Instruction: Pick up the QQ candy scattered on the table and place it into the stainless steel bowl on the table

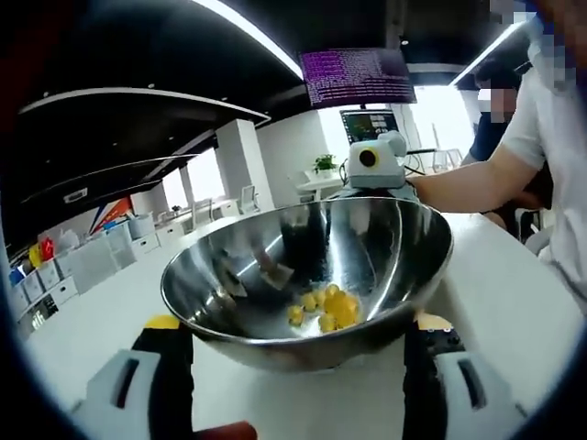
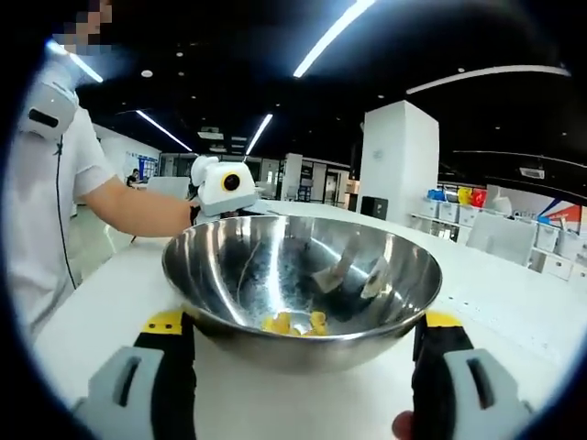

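The stainless steel bowl (image 1: 275, 275) stands on the white table (image 1: 101, 321), close in front of my left gripper (image 1: 298, 323). That gripper's yellow-tipped jaws are spread wide on either side of the bowl's base, touching nothing I can see. Several yellow QQ candies (image 1: 328, 310) lie in the bowl's bottom. From the opposite side, my right gripper (image 2: 303, 323) is open too, its jaws flanking the same bowl (image 2: 275, 266) with the candies (image 2: 295, 323) inside. Each gripper shows past the far rim in the other's view: the right gripper (image 1: 374, 170) and the left gripper (image 2: 225, 188).
A person in a white shirt (image 1: 550, 137) stands at the table's side, forearm (image 1: 468, 183) reaching to the far gripper. A purple screen (image 1: 358, 78) hangs above. White storage bins (image 1: 83, 257) line the room's edge. A white pillar (image 2: 399, 156) rises behind the table (image 2: 101, 302).
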Tool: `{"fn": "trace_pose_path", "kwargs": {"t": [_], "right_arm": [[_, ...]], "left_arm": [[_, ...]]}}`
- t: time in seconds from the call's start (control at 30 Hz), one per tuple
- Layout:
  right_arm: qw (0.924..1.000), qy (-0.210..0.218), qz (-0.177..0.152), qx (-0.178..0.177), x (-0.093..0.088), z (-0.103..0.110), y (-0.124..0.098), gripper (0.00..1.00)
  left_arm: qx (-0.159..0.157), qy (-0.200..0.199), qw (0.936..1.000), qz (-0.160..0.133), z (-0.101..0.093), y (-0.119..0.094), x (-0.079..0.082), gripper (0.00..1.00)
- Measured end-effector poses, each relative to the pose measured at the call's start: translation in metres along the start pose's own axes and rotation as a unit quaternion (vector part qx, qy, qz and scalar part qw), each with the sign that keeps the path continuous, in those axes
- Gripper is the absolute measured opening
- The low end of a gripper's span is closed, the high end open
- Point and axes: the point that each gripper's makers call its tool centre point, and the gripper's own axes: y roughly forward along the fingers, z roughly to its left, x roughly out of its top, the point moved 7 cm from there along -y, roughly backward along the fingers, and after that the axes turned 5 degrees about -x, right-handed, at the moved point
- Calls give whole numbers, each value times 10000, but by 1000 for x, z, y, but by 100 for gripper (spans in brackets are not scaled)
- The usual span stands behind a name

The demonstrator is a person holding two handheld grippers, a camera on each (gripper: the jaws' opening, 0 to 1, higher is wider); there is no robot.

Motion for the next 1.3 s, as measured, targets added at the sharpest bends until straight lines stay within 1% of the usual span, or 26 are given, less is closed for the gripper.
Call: {"fn": "trace_pose_path", "kwargs": {"t": [0.1,0.3,0.37,0.7,0.87,0.9,0.93,0.97,1.0,1.07,1.1,1.13,1.17,1.23,1.27,1.3], "right_arm": [[10000,-23,45,-43,-5,-5,4,97],[9998,64,159,-35,-15,-18,10,97],[9998,158,136,-23,-18,-21,10,97],[9998,194,46,-15,-17,-19,10,97],[9998,185,110,-18,-17,-19,10,97],[9996,251,111,-4,-16,-18,9,97],[9995,290,116,4,-15,-18,8,97],[9995,258,165,5,-15,-17,6,96],[9996,176,234,8,-16,-16,4,95],[9992,226,319,70,-18,-12,-2,94],[9988,297,359,164,-19,-9,-7,94],[9980,471,368,193,-19,-7,-14,94],[9978,583,319,80,-17,-9,-19,91],[9977,639,189,-79,-13,-12,-28,83],[9973,658,246,-201,-13,-13,-34,79],[9968,665,295,-315,-14,-14,-40,78]], "left_arm": [[-27,26,9999,134,9,5,-6,95],[-47,20,9998,194,20,15,-13,95],[-53,-57,9998,164,22,17,-15,95],[-73,-182,9997,110,21,18,-16,96],[-80,-165,9998,98,19,18,-16,95],[-62,-118,9998,126,19,17,-17,93],[-33,-68,9997,219,18,17,-19,91],[-5,-50,9995,302,18,16,-21,87],[31,-39,9994,354,17,15,-22,87],[43,-129,9994,307,15,11,-22,89],[33,-152,9995,277,13,8,-21,89],[32,-152,9995,277,12,5,-21,89],[66,-150,9994,298,11,2,-22,89],[171,-176,9992,323,9,-5,-23,89],[209,-225,9991,306,8,-9,-22,89],[278,-279,9989,242,7,-14,-21,89]]}}
